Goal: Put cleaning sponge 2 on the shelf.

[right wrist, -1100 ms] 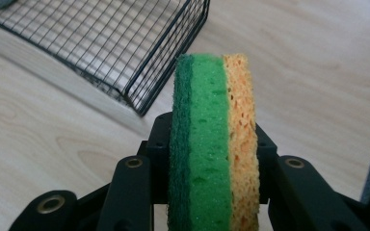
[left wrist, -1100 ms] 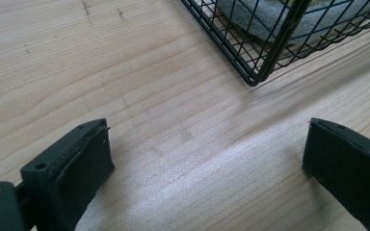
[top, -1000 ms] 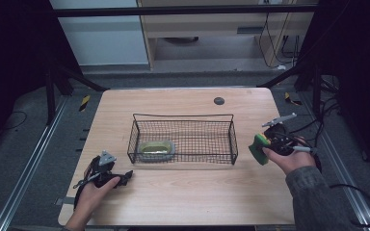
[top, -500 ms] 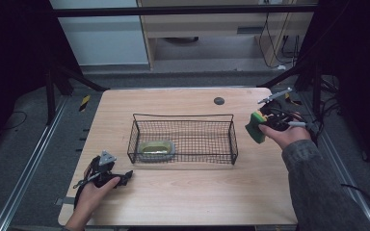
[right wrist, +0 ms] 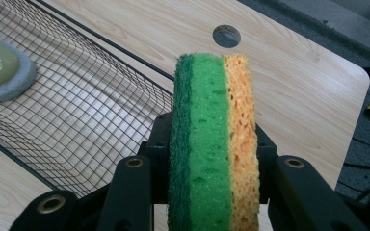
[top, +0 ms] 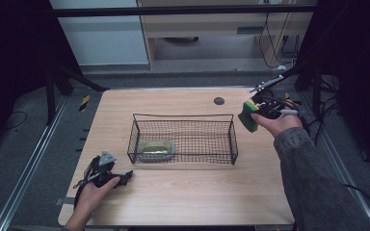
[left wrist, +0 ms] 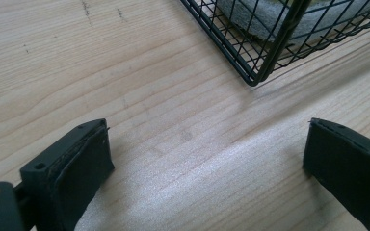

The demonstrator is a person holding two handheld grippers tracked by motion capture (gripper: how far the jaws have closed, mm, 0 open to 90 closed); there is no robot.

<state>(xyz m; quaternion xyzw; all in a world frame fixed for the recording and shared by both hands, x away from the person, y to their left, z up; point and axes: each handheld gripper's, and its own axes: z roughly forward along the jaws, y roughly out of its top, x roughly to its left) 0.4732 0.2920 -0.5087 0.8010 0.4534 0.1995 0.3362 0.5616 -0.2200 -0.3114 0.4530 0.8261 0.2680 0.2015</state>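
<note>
Two-layered sponge, right-gripper-view detail

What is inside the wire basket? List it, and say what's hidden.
Inside the wire basket lies one item near its left end: a grey-rimmed pad with a yellow-green top. The rest of the floor looks bare. The pad's underside is covered.

No readable text, labels, brands, numbers or signs anywhere in views.
</note>
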